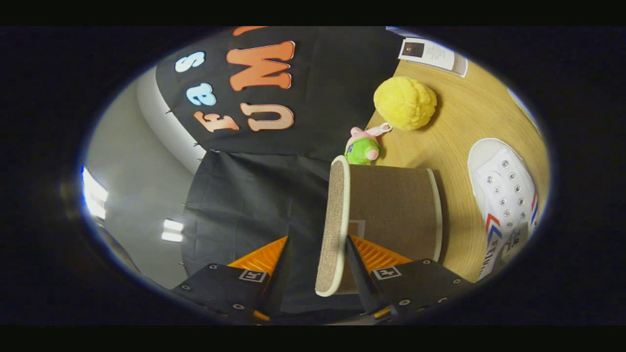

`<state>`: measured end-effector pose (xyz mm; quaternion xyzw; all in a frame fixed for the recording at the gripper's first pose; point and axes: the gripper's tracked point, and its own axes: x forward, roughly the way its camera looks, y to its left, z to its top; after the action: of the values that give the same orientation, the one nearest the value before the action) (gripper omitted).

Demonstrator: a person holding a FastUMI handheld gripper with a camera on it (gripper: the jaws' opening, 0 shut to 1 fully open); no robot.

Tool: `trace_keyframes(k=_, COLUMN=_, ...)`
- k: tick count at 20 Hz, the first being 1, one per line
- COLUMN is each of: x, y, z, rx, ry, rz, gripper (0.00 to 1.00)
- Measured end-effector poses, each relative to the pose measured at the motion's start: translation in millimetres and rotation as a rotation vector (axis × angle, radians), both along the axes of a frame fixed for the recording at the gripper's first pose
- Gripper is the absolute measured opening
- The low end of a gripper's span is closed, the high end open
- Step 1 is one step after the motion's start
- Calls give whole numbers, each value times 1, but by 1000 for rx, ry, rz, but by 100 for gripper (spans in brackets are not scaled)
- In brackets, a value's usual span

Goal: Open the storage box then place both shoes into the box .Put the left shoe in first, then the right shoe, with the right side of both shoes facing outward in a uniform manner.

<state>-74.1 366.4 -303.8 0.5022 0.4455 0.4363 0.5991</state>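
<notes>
While gripper (313, 266) sits spread around the storage box (391, 210) lid edge, not pinching, white shoe (506, 200) at 3 o'clock on surface (455, 142), yellow plush ball (405, 102) at 1 o'clock.

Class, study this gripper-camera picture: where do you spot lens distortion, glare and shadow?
Gripper view: fisheye bends the wooden table and the storage box lid standing between the gripper's open fingers; bright glare streaks from the ceiling lights; the yellow ball casts a soft shadow; the white shoe stretches near the edge.
</notes>
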Motion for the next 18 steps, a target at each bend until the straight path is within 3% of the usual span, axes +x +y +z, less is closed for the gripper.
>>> trace_keyframes(k=1, x=3, y=2, z=-6, rx=-27, ry=3, rz=-12, gripper=48)
trace_keyframes(k=8, x=3, y=21, z=-8, rx=-101, ry=5, rz=-90, gripper=1)
trace_keyframes(k=12, x=-4, y=30, z=2, rx=-141, ry=10, rz=-80, gripper=0)
trace_keyframes(k=16, x=-9, y=43, z=46, rx=-74, ry=-18, rz=-90, gripper=0)
trace_keyframes(k=18, x=-3, y=52, z=56, rx=-103, ry=-58, rz=-106, gripper=0)
